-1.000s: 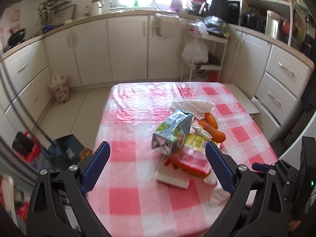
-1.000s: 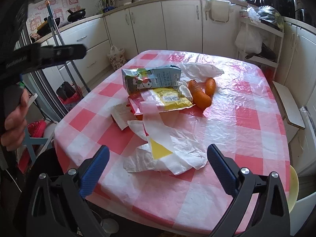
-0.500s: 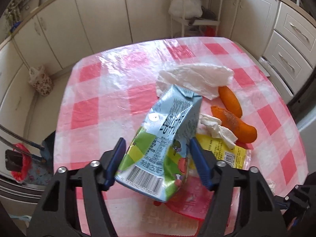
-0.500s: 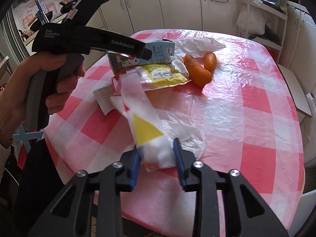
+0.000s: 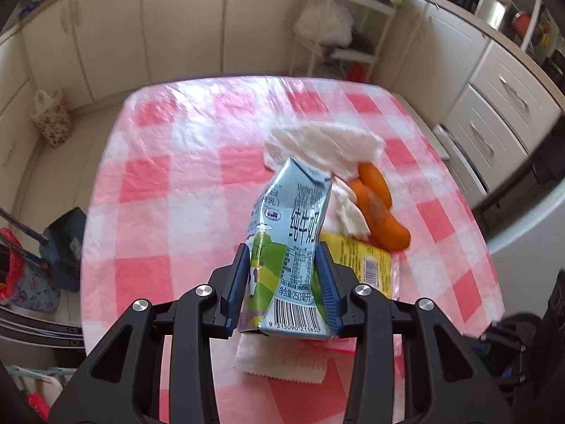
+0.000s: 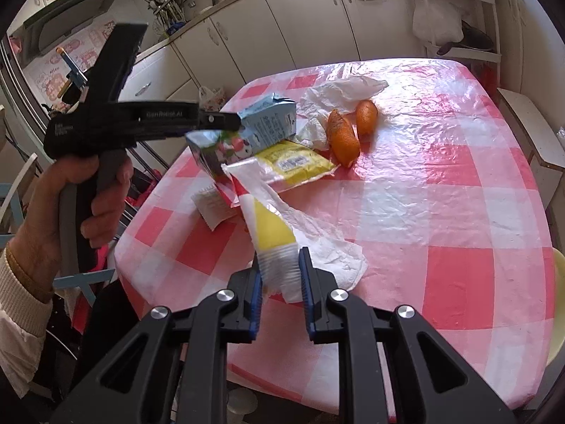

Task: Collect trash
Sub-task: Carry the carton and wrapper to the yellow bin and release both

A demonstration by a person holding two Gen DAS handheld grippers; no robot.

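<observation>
My left gripper (image 5: 284, 284) is shut on a light-blue milk carton (image 5: 289, 243) and holds it tilted above the red-checked table (image 5: 169, 190); the carton also shows in the right wrist view (image 6: 257, 130). My right gripper (image 6: 280, 279) is shut on a white and yellow plastic wrapper (image 6: 272, 233), lifted at the near table edge. A yellow packet (image 6: 296, 159), a small white serrated sachet (image 6: 212, 205), crumpled white tissues (image 6: 346, 88) and two carrots (image 6: 344, 137) lie on the table.
White kitchen cabinets (image 5: 183, 24) run around the room. A wire rack with bags (image 5: 335, 35) stands behind the table. A blue dustpan (image 5: 65, 243) and a patterned bag (image 5: 51, 120) are on the floor at left.
My left gripper has closed tighter on the milk carton and lifted it off the pile. My right gripper has raised the wrapper slightly.
</observation>
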